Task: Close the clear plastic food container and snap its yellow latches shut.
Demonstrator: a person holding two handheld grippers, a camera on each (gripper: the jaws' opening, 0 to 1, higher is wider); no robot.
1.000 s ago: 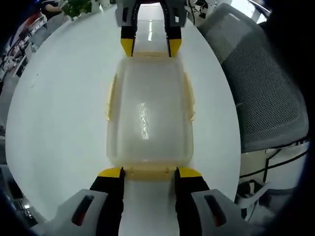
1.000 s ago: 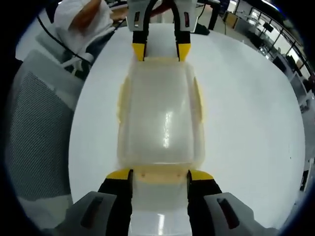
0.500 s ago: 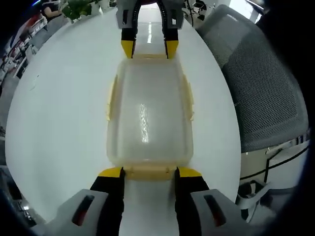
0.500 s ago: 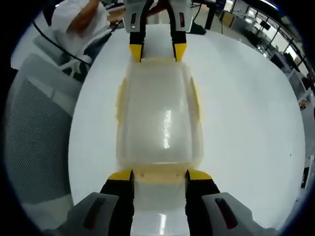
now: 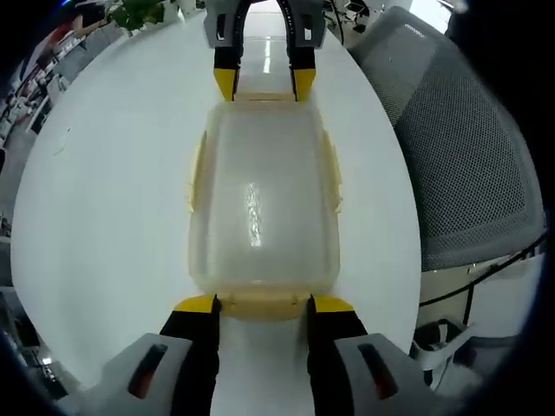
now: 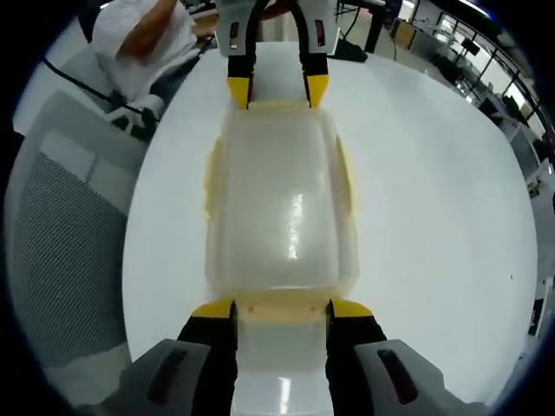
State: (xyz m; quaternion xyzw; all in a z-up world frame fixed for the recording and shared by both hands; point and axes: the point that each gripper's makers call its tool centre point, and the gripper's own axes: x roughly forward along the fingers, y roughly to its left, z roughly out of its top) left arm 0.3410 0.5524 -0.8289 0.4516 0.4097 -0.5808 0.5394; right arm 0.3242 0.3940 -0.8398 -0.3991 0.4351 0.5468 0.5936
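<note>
Container (image 5: 260, 204), clear plastic, lid on, lies on white desk (image 5: 104, 191) between both tongs. Left tongs (image 5: 260, 305) apart, yellow tips flanking near end latch (image 5: 263, 303). Right tongs (image 6: 281, 308) likewise apart at opposite end latch (image 6: 282, 305).

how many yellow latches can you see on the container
4: one at the end by the left gripper, one at the far end by the right gripper, and one on each long side of the container.

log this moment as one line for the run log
stage: end latches | container: lid on, on white table | left gripper: open, jaws at near end latch | right gripper: open, at opposite end latch
</note>
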